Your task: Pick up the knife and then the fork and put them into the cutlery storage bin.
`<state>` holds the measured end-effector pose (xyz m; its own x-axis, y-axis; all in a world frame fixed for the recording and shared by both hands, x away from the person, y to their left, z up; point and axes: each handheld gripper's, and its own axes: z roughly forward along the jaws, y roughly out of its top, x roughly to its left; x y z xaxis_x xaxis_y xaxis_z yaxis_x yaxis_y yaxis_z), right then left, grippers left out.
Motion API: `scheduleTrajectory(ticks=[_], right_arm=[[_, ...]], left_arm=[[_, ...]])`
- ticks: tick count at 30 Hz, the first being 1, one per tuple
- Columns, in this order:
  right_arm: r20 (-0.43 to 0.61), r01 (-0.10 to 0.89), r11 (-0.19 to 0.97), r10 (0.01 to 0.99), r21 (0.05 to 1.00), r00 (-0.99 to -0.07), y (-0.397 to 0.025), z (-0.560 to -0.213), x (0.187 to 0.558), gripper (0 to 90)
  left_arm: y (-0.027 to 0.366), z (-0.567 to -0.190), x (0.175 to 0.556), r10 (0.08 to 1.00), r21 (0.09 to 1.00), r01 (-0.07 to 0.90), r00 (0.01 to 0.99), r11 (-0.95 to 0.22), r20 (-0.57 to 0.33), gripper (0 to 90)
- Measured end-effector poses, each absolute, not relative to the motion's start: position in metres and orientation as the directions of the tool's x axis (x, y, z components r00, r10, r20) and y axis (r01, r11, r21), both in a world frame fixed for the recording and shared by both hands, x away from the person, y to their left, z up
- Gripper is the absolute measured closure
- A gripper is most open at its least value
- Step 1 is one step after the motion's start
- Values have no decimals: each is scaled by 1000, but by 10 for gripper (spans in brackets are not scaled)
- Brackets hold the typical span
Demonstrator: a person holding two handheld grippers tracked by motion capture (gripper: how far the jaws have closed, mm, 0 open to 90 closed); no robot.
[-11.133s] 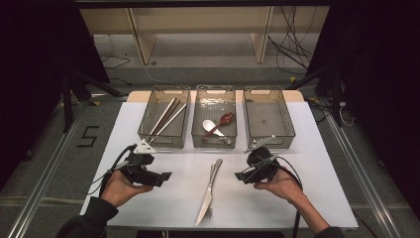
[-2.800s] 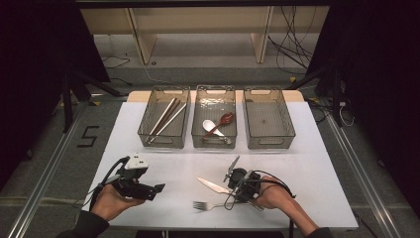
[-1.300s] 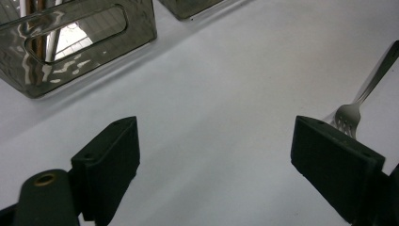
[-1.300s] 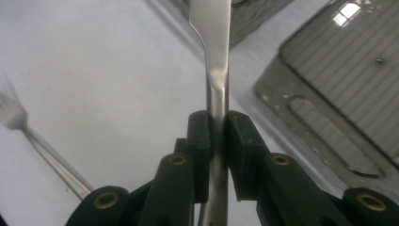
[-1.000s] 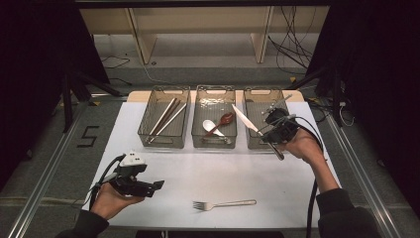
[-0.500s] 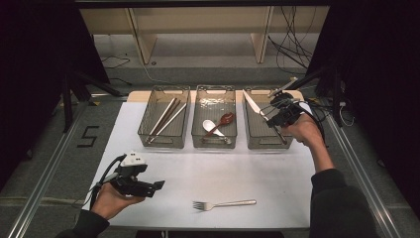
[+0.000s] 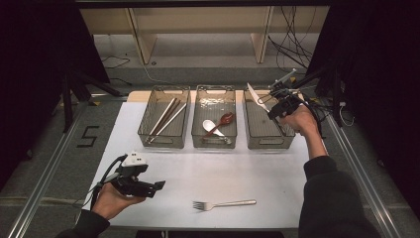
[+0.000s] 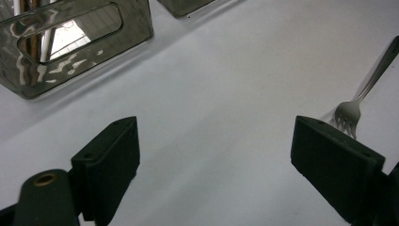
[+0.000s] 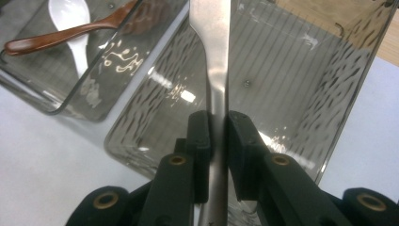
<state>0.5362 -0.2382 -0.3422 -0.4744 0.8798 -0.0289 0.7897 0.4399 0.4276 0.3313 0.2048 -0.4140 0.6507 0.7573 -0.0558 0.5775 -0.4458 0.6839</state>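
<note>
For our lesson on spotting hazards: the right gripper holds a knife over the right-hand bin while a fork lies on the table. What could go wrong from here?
1. The right gripper pinches the knife by a narrow part of its smooth metal, so it may slip or swing in the jaws.
2. The knife sits tilted above the right bin; released like this, it might strike the rim and fall outside.
3. The fork lies near the table's front edge; a nudge from the open left gripper could push it off.
</note>
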Motion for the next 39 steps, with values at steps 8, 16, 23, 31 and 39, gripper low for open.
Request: scheduleTrajectory(ticks=[8,16,23,31,39], right_arm=[[-41,802,426,891,419,-452,-238,-345,549,804],[-48,813,422,896,400,-442,-236,-353,557,803],[-59,816,424,897,394,-437,-233,-357,561,803],[-74,831,394,914,392,-399,-232,-365,569,737],[-61,789,433,889,436,-454,-222,-356,558,574]], left_arm=[[205,-414,331,755,683,577,654,-448,-57,157],[205,-414,331,753,684,576,655,-447,-60,157],[205,-414,331,752,684,575,657,-449,-58,157],[206,-413,330,752,686,575,657,-445,-63,157],[207,-413,330,754,686,576,655,-445,-60,157]])
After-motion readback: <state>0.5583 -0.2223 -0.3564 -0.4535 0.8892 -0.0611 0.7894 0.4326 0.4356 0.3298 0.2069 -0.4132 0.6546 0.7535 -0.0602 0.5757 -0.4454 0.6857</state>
